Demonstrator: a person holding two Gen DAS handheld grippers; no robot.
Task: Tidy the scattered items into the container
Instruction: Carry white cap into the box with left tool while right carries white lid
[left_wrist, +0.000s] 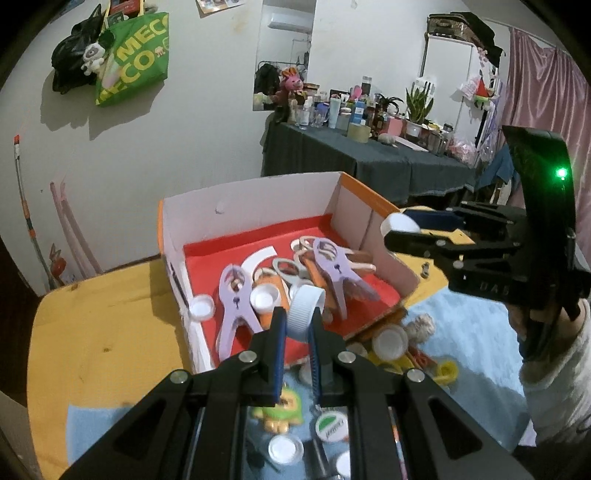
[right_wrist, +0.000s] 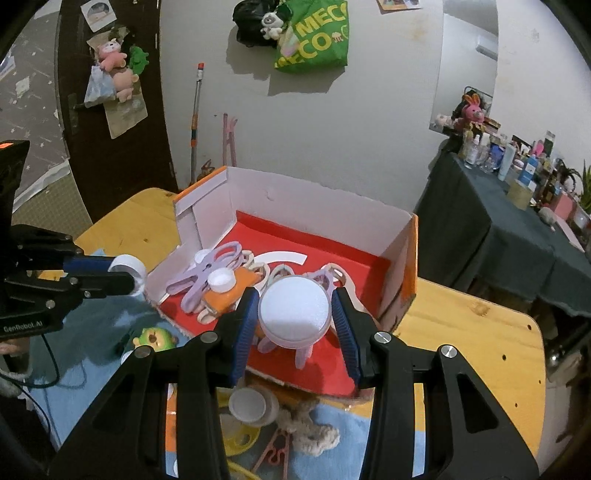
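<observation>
An open cardboard box (left_wrist: 258, 206) with a red floor stands on the yellow table and holds purple clothes pegs (left_wrist: 236, 302), an orange peg and white caps. My left gripper (left_wrist: 297, 325) is shut on a white ribbed bottle cap (left_wrist: 304, 308), held on edge above the box's near edge. My right gripper (right_wrist: 293, 317) is shut on a larger white round lid (right_wrist: 293, 314), above the box's near edge (right_wrist: 391, 236). Each gripper shows in the other's view, the right one (left_wrist: 402, 225) at the box's right wall, the left one (right_wrist: 129, 271) at its left wall.
On the blue mat in front of the box lie white caps (left_wrist: 389, 343), a green toy figure (left_wrist: 282, 410), a yellow ring (left_wrist: 448, 369), a knitted piece (right_wrist: 310, 424) and a pink hanger (right_wrist: 277, 454). A cluttered dark-clothed table (left_wrist: 369, 158) stands behind.
</observation>
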